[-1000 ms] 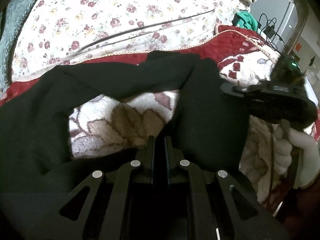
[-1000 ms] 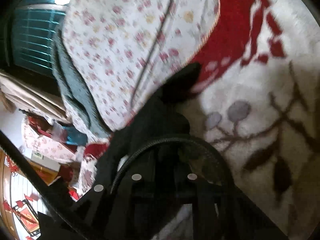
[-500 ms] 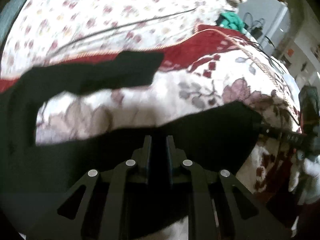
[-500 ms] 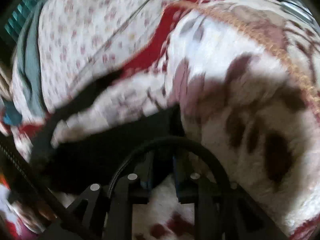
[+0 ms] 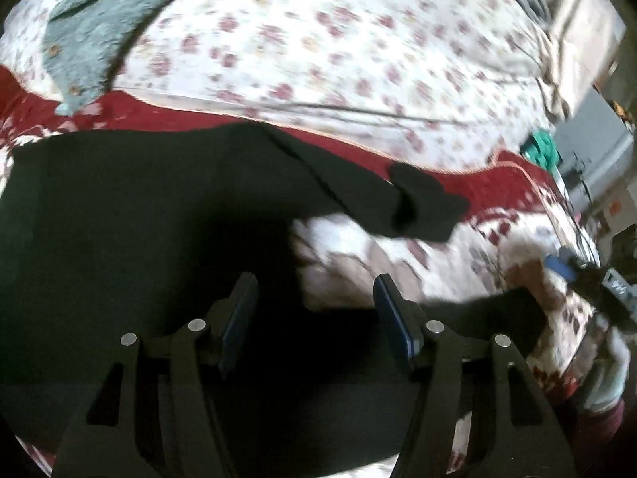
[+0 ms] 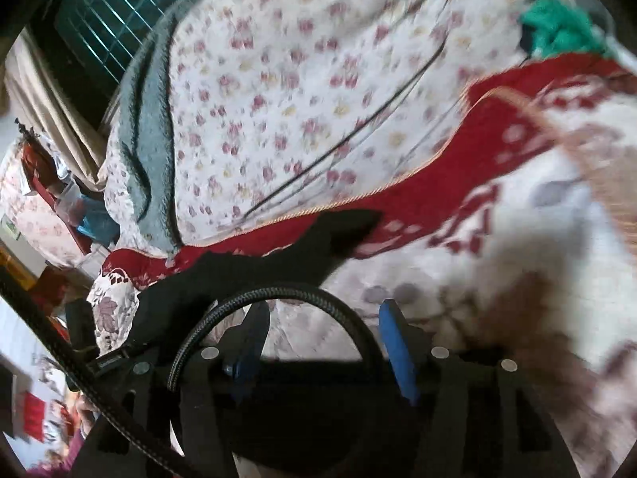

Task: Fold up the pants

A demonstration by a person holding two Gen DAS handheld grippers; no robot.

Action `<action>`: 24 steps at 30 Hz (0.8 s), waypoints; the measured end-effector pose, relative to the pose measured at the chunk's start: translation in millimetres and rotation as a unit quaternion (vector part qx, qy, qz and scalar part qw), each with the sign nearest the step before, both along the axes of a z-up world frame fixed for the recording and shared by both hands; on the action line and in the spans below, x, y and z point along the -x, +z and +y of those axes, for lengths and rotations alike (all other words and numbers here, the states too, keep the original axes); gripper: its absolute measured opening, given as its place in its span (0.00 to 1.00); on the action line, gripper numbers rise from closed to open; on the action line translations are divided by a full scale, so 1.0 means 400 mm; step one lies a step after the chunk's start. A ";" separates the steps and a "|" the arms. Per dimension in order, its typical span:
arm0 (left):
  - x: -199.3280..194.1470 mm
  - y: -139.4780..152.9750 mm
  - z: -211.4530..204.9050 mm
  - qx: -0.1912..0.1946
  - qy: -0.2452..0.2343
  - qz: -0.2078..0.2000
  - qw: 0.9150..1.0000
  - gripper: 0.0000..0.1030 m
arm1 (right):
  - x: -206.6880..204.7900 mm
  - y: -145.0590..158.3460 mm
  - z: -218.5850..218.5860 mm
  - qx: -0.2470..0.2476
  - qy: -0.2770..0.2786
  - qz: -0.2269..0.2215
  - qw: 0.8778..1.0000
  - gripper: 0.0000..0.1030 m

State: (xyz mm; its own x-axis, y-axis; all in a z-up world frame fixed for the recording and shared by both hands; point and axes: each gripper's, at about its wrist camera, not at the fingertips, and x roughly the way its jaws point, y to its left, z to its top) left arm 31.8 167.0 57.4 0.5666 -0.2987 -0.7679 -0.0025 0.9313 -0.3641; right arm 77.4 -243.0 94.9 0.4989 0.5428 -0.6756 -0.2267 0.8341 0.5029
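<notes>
You've just let go — both the left gripper (image 5: 316, 302) and right gripper (image 6: 322, 332) have sprung wide, nothing between them. The black pants (image 5: 131, 215) now lie spread beneath and ahead of your left gripper, ready for regrasping.

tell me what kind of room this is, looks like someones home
Most likely a bedroom in a home. The black pants lie on a bed spread with a red and white plush blanket, a floral quilt lies beyond it, and a barred window shows in the right wrist view.

Floral bedspread (image 5: 358, 40), teal-grid window (image 6: 115, 28) behind.
</notes>
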 end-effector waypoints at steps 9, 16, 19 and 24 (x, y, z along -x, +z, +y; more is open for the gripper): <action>-0.128 -0.007 0.117 0.043 0.029 0.034 0.998 0.58 | -0.186 -0.140 0.055 -0.064 -0.011 0.081 0.995 0.54; -0.254 -0.054 0.184 0.144 0.068 0.076 0.984 0.62 | -0.338 -0.144 0.090 0.007 0.001 0.083 0.997 0.64; -0.287 -0.070 0.201 0.152 0.085 0.090 0.981 0.62 | -0.393 -0.142 0.134 0.048 0.031 0.070 0.996 0.64; -0.316 -0.068 0.220 0.150 0.097 0.088 0.980 0.62 | -0.483 -0.144 0.252 0.115 0.127 0.040 0.984 0.64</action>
State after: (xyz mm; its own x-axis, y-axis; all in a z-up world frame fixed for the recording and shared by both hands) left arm 158.0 255.1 30.1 0.5024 -0.4249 -0.7531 -0.2566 0.7585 -0.5991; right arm 270.5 -142.0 37.2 0.3071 0.4720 -0.8264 -0.4098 0.8493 0.3328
